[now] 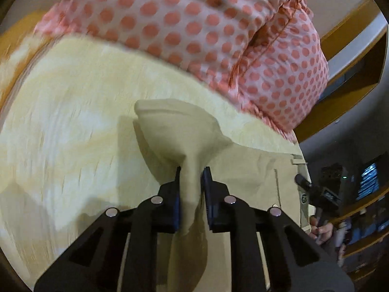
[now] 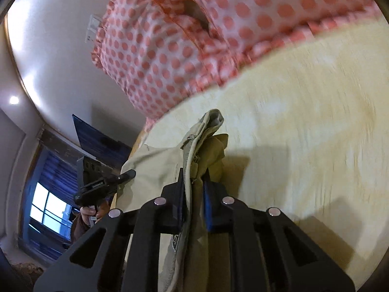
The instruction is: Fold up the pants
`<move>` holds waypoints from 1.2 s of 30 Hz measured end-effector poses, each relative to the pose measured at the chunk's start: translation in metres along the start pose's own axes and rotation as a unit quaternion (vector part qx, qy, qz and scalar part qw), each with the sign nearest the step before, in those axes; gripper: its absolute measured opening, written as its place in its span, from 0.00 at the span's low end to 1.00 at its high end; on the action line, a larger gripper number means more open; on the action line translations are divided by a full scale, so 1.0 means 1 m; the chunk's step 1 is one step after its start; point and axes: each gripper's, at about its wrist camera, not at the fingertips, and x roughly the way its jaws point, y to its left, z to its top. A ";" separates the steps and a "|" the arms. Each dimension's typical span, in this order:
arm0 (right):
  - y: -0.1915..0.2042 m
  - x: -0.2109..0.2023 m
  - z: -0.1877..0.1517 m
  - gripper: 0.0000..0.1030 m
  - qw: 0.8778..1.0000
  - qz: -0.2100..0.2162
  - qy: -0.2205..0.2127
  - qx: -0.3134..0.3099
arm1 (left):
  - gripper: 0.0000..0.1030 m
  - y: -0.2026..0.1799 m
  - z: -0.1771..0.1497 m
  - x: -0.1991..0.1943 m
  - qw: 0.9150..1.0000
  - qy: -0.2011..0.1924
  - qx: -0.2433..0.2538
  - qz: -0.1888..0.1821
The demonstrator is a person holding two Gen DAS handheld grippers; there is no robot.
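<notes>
Beige cotton, soft and creased: the pants (image 1: 252, 170) lie across a pale yellow bed sheet (image 1: 73, 126), and I hold them at two points. My left hand-held gripper (image 1: 192, 177) is clamped on a bunched fold that fans out into a funnel shape above the black fingers. My right hand-held gripper (image 2: 194, 180) is clamped on the waistband end, where a lighter lining and a stitched seam edge show, with darker tan cloth crumpled beside it. Between the two holds the fabric runs flat, with a stitched pocket line. A pink pillow (image 1: 194, 24) with coral dots lies across the sheet well beyond both holds; bare sheet lies between it and the pants. The sheet's weave is blurred.
</notes>
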 end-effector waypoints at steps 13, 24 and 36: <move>-0.019 0.009 0.044 0.45 0.983 -0.173 -0.032 -0.057 | 0.47 -0.028 0.036 0.013 0.985 -0.087 0.076 0.124; -0.027 0.014 0.012 0.73 0.988 -0.113 0.014 0.100 | 0.53 -0.025 -0.002 0.045 0.996 0.011 0.039 0.076; 0.072 0.007 -0.144 0.99 0.946 -0.295 -0.026 -0.129 | 0.94 -0.069 -0.155 -0.037 0.974 -0.071 0.126 0.173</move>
